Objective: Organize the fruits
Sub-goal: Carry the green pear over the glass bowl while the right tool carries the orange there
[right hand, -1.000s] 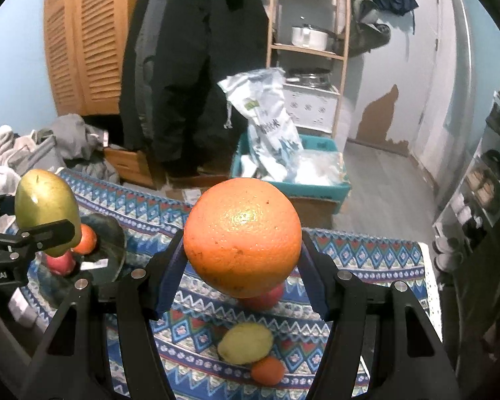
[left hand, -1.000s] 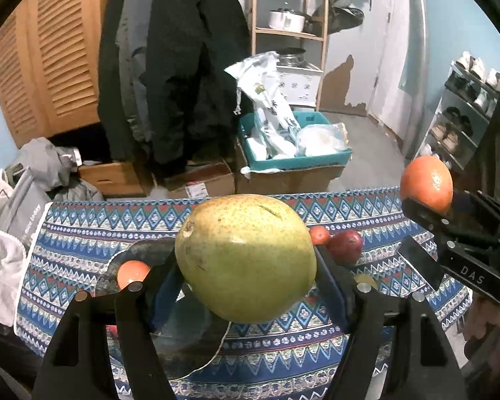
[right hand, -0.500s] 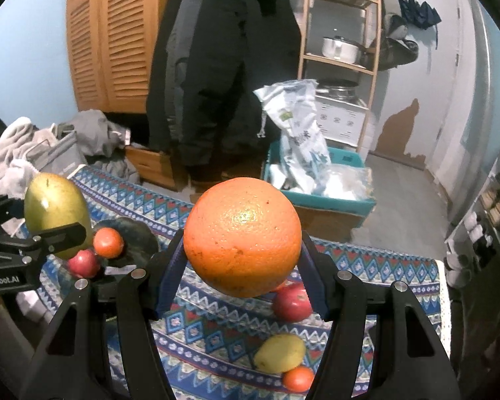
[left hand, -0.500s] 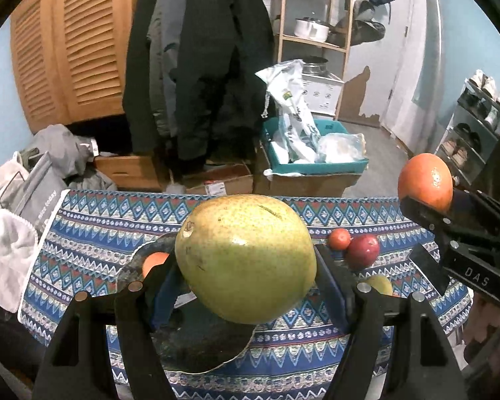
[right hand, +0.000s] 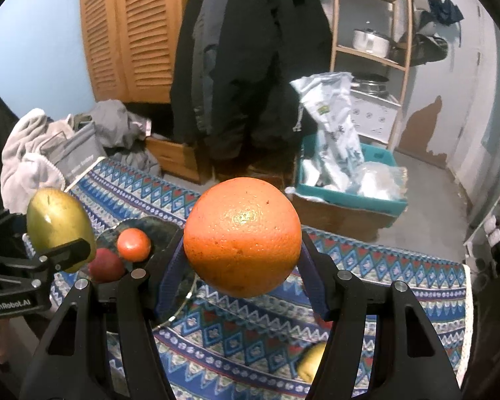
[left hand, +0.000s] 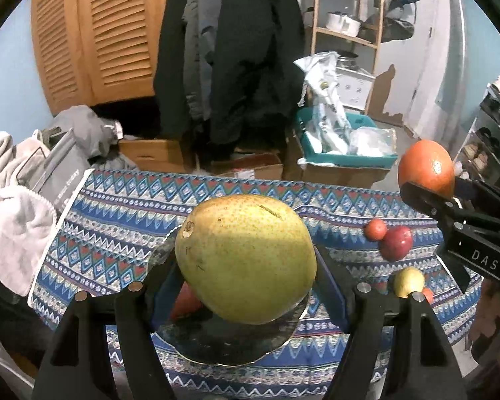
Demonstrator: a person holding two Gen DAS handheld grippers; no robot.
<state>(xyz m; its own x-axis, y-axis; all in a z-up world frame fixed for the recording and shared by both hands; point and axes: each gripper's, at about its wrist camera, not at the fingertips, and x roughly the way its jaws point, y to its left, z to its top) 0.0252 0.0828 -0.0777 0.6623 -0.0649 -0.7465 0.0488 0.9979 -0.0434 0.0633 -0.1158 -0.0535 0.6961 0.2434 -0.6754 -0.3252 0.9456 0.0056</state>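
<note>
Left hand-held gripper point(left hand: 246, 266) clamped on a pear point(left hand: 245, 258), raised above the plate point(left hand: 230, 343). Right hand-held gripper point(right hand: 241, 250) clamped on an orange point(right hand: 242, 240), above the desk point(right hand: 366, 273).

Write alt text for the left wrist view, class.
The left gripper holds a large yellow-green pear above a dark plate on a patterned tablecloth. At right, the right gripper holds an orange.

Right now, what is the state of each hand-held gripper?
Left hand-held gripper: closed on the pear.
Right hand-held gripper: closed on the orange.
</note>
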